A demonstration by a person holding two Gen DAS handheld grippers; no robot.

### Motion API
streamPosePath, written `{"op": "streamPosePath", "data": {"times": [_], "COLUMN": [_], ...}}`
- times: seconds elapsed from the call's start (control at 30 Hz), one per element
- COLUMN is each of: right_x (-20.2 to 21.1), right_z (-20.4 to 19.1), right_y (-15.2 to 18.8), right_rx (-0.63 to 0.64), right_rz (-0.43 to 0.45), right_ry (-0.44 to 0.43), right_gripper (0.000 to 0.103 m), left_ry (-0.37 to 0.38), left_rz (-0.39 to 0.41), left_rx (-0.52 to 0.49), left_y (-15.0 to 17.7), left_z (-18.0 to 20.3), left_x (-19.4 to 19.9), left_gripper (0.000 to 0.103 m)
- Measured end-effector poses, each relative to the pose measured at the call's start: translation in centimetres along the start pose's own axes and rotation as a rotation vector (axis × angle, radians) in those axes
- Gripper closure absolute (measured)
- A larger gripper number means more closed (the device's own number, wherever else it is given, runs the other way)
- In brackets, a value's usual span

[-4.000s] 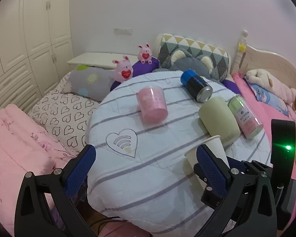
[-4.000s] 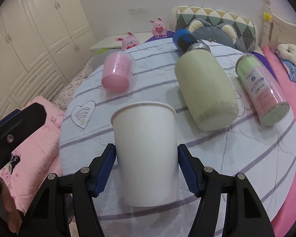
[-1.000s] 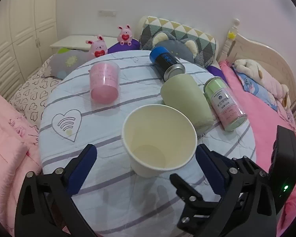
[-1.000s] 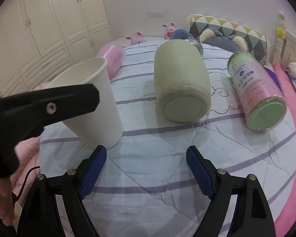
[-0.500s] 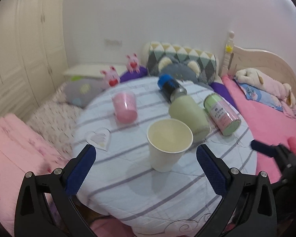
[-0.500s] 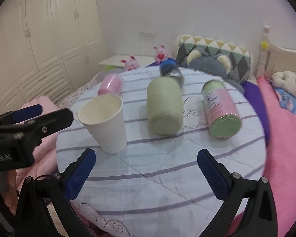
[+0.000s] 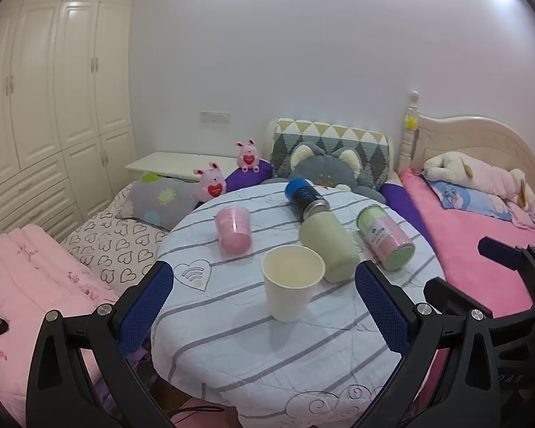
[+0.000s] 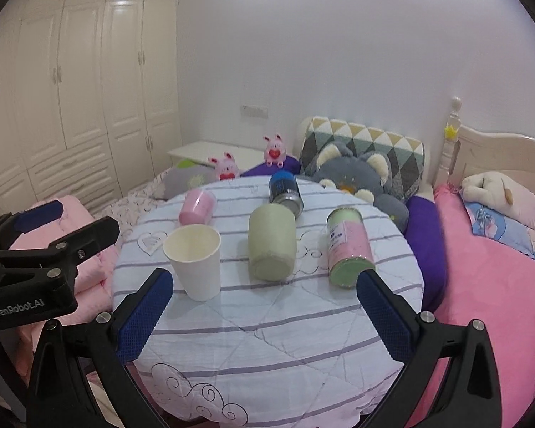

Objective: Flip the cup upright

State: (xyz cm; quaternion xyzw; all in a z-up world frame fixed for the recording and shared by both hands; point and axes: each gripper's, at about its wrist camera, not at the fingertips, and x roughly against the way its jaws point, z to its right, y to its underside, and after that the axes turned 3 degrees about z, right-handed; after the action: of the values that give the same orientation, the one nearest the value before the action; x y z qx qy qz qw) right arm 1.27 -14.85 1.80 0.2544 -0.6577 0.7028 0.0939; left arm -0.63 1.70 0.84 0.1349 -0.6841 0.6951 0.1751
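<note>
A white paper cup [image 7: 290,289] stands upright, mouth up, on the round striped table [image 7: 253,349]; it also shows in the right wrist view [image 8: 195,264]. My left gripper [image 7: 264,306] is open and empty, pulled back from the near side of the table. My right gripper [image 8: 264,310] is open and empty, also back from the table edge. The left gripper shows at the left edge of the right wrist view [image 8: 42,246]. The right gripper shows at the right edge of the left wrist view [image 7: 499,285].
A pink cup [image 7: 232,228], a pale green cup [image 7: 330,248], a pink-and-green can [image 7: 385,237] and a blue can [image 7: 306,193] lie on their sides on the table. Pillows and plush toys [image 7: 210,180] sit behind. A pink bed [image 7: 481,249] is at right, wardrobes [image 7: 53,107] at left.
Both grippers have drawn back and up from the table, so the table looks smaller. The white cup stays upright where it was set. Four seconds ago the right gripper held it.
</note>
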Motion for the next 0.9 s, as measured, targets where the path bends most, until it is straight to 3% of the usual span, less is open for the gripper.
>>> {"op": "streamPosePath", "data": {"times": [0.33,0.9], "right_x": [1.5,2.3], "right_z": [1.5,3.4], "right_y": [0.3,1.0], "right_rx": [0.005,-0.033], "right_rz": [0.037,0.057], "right_ry": [0.031,0.007], "right_gripper": [0.0,0.0], "left_ry": [-0.028,-0.092], "left_rz": [0.031,0.091], "left_rx": [-0.02,-0.053], "left_y": [0.0,0.2], "left_z": [1.5,3.7], "left_x": [1.3,2.2], "left_gripper": [0.0,0.0]}}
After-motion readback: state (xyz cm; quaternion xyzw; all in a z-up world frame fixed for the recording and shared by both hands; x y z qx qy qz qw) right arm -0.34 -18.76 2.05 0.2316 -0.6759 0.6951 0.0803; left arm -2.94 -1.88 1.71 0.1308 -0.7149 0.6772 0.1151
